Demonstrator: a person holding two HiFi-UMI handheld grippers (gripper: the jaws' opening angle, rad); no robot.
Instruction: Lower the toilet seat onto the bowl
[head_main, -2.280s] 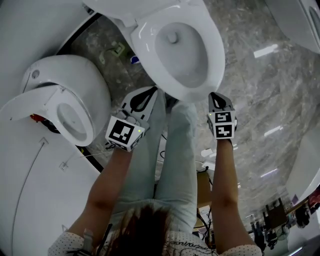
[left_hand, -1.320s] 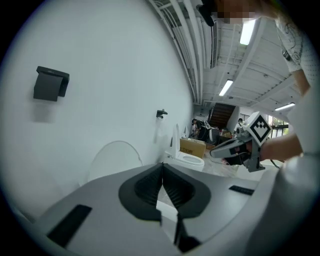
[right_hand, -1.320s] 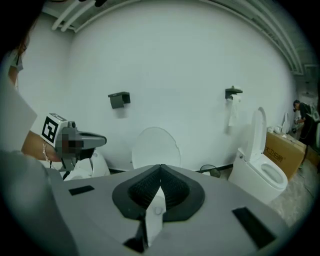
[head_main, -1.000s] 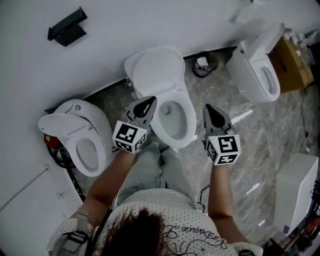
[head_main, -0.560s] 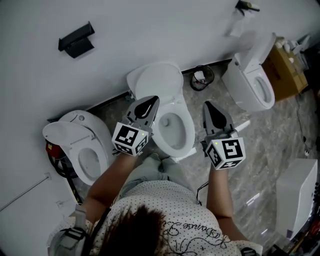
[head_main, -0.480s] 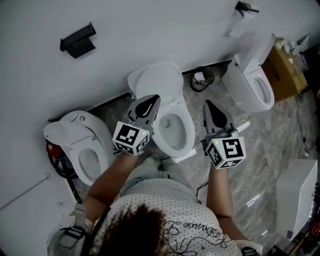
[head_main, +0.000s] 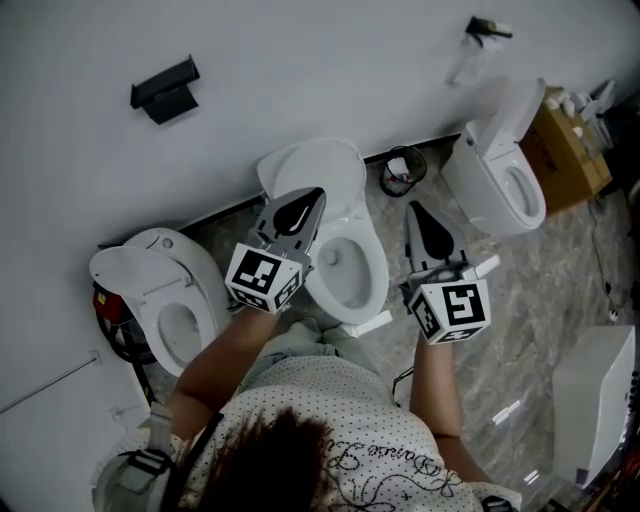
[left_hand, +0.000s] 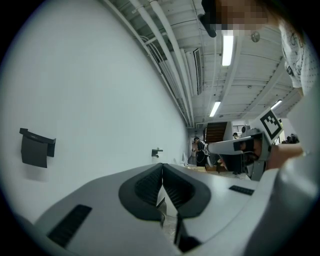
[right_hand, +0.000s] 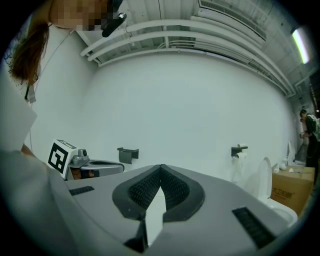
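Standing upright at the wall, the seat (head_main: 312, 170) is located just ahead of the left gripper (head_main: 317, 193) and right gripper (head_main: 411, 206), both shut and empty; the left is judged nearer.

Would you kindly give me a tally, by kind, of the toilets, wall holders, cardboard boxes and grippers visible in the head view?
Toilets: 3 (left toilet, middle toilet, right toilet)
Wall holders: 2 (black wall holder, holder with paper roll)
Cardboard boxes: 1 (cardboard box)
Grippers: 2 (left gripper, right gripper)
Total: 8
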